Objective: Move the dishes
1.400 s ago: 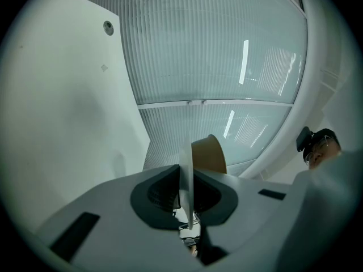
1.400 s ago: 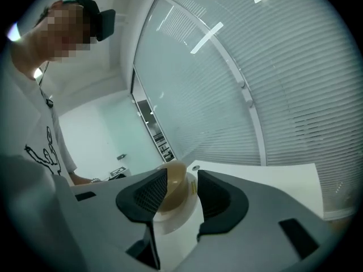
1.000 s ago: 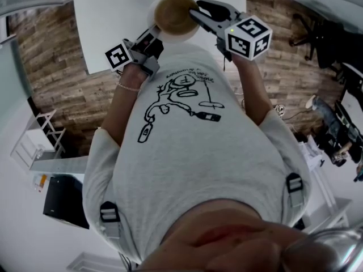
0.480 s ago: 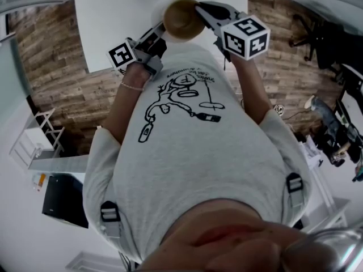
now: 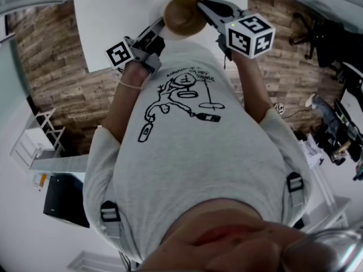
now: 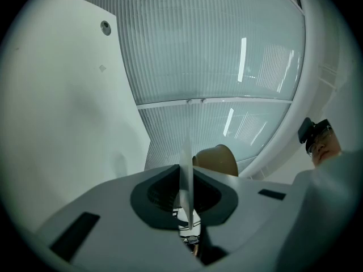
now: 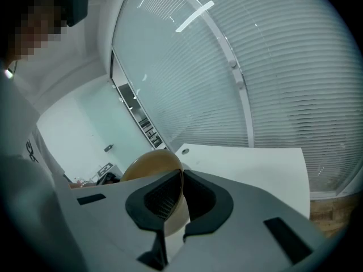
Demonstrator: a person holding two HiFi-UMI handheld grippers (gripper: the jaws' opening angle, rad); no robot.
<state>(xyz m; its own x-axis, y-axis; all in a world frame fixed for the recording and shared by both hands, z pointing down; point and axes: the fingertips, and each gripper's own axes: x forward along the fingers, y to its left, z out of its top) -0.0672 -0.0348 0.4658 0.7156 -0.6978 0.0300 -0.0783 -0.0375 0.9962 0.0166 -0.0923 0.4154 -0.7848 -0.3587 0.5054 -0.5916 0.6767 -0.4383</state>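
Observation:
A brown bowl point(image 5: 181, 15) hangs over the near edge of the white table point(image 5: 113, 16). My right gripper point(image 5: 199, 5) comes in from the right and is shut on its rim; the right gripper view shows the bowl point(image 7: 150, 164) wall pinched between the jaws of that gripper point(image 7: 180, 194). My left gripper point(image 5: 161, 26) sits at the bowl's left side. In the left gripper view it point(image 6: 186, 194) is shut on a thin white plate point(image 6: 186, 169) seen edge-on, with the bowl point(image 6: 218, 160) just behind. In the head view the plate is lost against the white table.
The person's torso in a grey printed shirt fills the middle of the head view. Wood flooring lies on both sides of the table. An office chair point(image 5: 309, 27) stands at the right, a white rack point(image 5: 34, 140) at the left. Glass walls with blinds point(image 7: 272, 84) rise beyond the table.
The right gripper's jaws, open around the bowl's rim a second ago, have shut on it. The bowl has shifted slightly right and looks tilted. The left gripper has stayed put.

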